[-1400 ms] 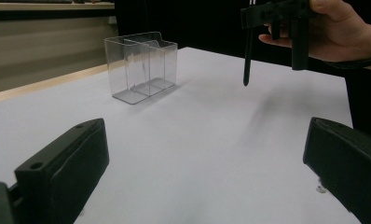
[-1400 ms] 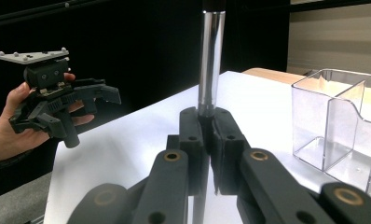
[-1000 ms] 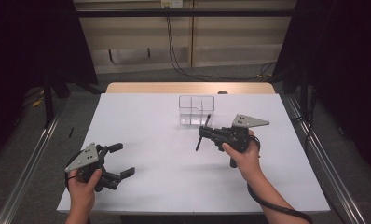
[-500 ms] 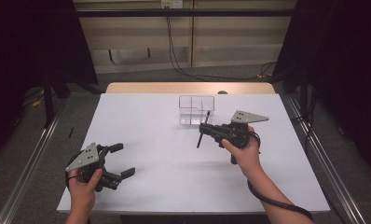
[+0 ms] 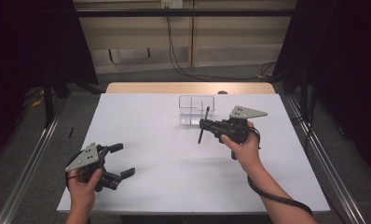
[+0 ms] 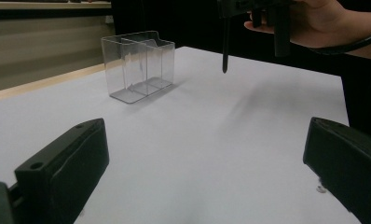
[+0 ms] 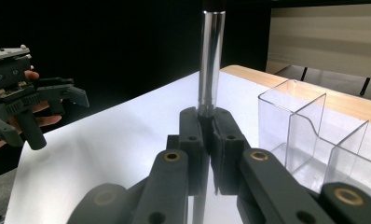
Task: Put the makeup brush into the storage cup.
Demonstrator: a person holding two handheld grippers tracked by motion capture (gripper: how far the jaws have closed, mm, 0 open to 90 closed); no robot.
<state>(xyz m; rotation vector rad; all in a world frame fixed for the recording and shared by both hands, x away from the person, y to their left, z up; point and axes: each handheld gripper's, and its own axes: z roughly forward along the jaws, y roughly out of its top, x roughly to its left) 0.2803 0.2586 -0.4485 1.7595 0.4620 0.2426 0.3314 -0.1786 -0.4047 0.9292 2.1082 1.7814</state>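
From high view: my right gripper (image 5: 203, 125) raised over table (image 5: 141, 121) mid-right, jaws clamped on dark pen (image 5: 204, 124), just in front of clear divided box (image 5: 196, 109) near far edge. My left gripper (image 5: 119, 161) low near front-left corner, jaws spread, nothing between; wide bare surface between the two.

Left gripper view: bare white surface ahead, box (image 6: 138, 64) far left, pen (image 6: 226, 44) hanging above table.

Right gripper view: pen (image 7: 210, 65) upright in closed jaws, box (image 7: 309, 126) right.
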